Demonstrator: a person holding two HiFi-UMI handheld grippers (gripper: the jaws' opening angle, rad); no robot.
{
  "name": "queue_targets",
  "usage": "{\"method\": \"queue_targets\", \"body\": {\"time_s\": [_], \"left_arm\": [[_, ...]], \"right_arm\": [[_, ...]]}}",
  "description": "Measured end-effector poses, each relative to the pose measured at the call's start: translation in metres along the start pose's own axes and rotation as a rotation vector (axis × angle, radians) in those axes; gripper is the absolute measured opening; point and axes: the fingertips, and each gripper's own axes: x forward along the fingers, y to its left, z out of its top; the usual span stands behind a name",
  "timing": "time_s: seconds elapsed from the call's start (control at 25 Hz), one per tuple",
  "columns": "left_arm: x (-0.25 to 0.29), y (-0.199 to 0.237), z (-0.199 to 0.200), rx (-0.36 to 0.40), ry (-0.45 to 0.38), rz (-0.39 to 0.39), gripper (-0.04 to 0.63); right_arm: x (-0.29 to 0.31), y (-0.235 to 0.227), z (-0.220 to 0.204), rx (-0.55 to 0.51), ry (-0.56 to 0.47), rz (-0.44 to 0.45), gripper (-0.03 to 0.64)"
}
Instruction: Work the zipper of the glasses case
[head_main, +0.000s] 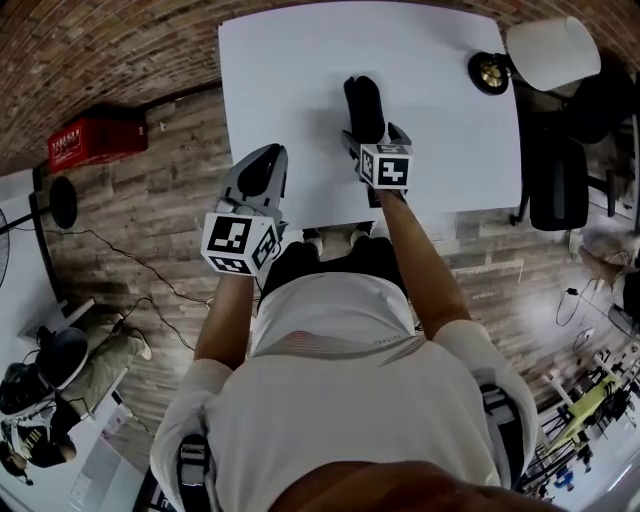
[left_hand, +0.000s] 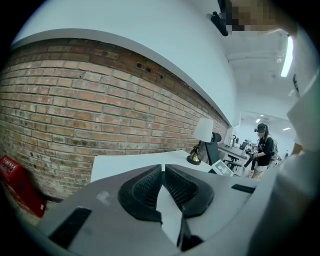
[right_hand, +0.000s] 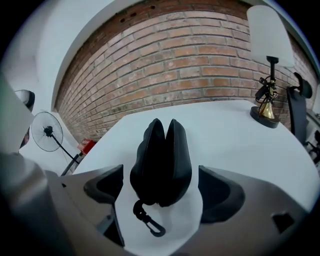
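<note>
A black glasses case (head_main: 364, 106) lies on the white table (head_main: 290, 90), its long side running away from me. In the right gripper view the case (right_hand: 161, 155) stands on its edge between the jaws, with its seam on top and a small black clip (right_hand: 148, 220) hanging at its near end. My right gripper (head_main: 372, 138) (right_hand: 163, 192) is open wide around that near end, and both pads are clear of the case. My left gripper (head_main: 262, 165) (left_hand: 162, 186) is shut with nothing in it, at the table's near left edge, away from the case.
At the table's far right corner stands a lamp (head_main: 552, 48) with a white shade on a brass base (head_main: 490, 72). A dark office chair (head_main: 558, 180) is to the right of the table. On the floor to the left sit a red crate (head_main: 95, 135) and a fan (right_hand: 46, 132).
</note>
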Motion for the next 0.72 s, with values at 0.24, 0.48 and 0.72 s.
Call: {"method": "queue_targets", "body": {"time_s": [0.24, 0.48, 0.72], "left_arm": [[-0.001, 0.009, -0.004, -0.001, 0.014, 0.006, 0.031], [0.003, 0.005, -0.005, 0.023, 0.020, 0.002, 0.031], [0.002, 0.002, -0.006, 0.025, 0.021, 0.003, 0.031]], "right_arm": [[0.007, -0.003, -0.007, -0.045, 0.057, -0.069, 0.483], [-0.002, -0.006, -0.006, -0.058, 0.018, -0.094, 0.364], [-0.010, -0.005, 0.000, -0.079, -0.021, -0.094, 0.319]]}}
